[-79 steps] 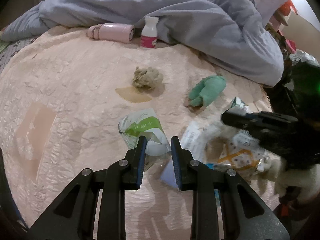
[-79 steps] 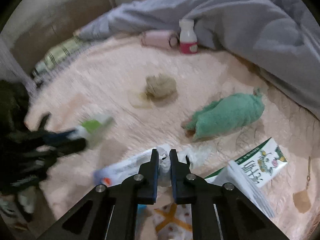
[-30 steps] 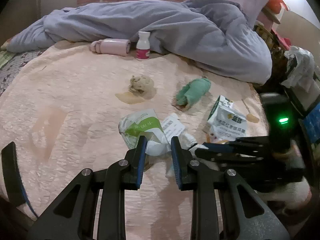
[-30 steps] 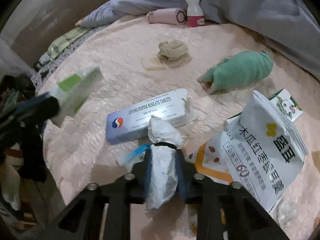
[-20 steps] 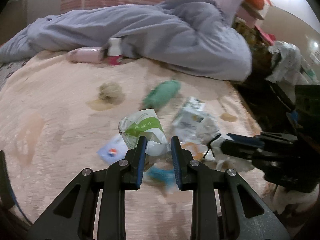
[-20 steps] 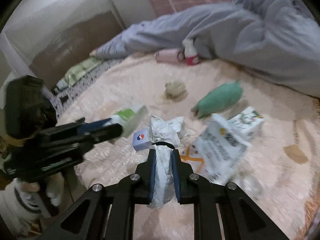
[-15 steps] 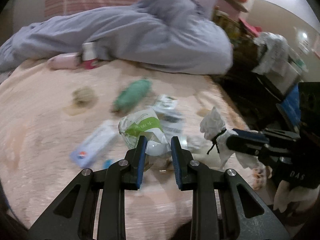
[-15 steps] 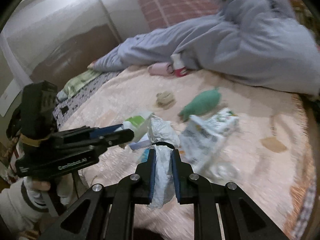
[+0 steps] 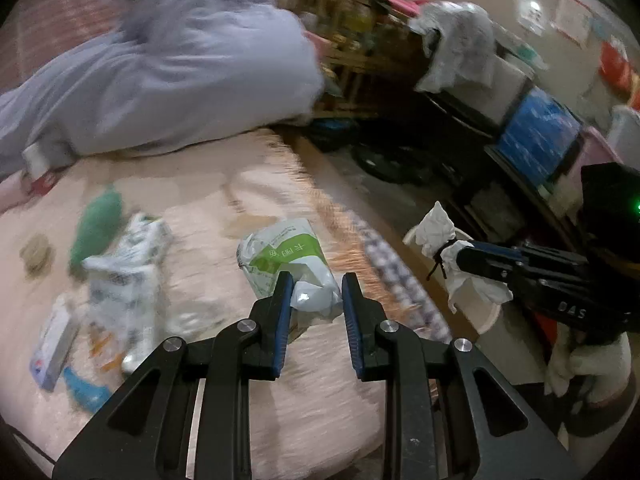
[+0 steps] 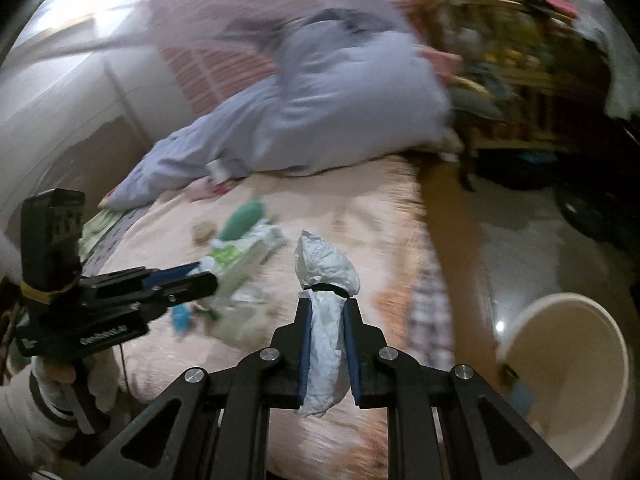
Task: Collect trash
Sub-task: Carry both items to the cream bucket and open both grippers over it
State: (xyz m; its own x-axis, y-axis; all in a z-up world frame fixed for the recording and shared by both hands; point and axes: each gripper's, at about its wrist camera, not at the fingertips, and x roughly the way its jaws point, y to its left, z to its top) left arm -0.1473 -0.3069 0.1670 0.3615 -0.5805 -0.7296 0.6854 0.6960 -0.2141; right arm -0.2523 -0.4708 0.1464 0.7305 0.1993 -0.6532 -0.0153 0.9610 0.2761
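My left gripper [image 9: 316, 280] is shut on a crumpled white and green plastic packet [image 9: 286, 264], held above the right side of the pink bedspread [image 9: 224, 184]. My right gripper [image 10: 326, 306] is shut on a wad of white paper tied with a black band [image 10: 326, 276]; the same wad [image 9: 438, 236] shows at the right of the left wrist view. A cream waste bucket [image 10: 568, 376] stands on the floor at the lower right of the right wrist view, with small scraps inside. More trash lies on the bed: a white printed bag [image 9: 128, 272] and a pill box [image 9: 54, 344].
A grey-blue duvet [image 9: 180, 76] is heaped at the back of the bed. A green cloth [image 9: 96, 224] and a tan wad [image 9: 36, 254] lie on the spread. Beyond the bed's right edge are cluttered wooden shelves [image 9: 360, 60], a blue screen [image 9: 536, 136] and dark floor.
Both grippers have swung to the right with their loads, away from the bed's middle toward its right edge. The floor and the cream bucket have come into view.
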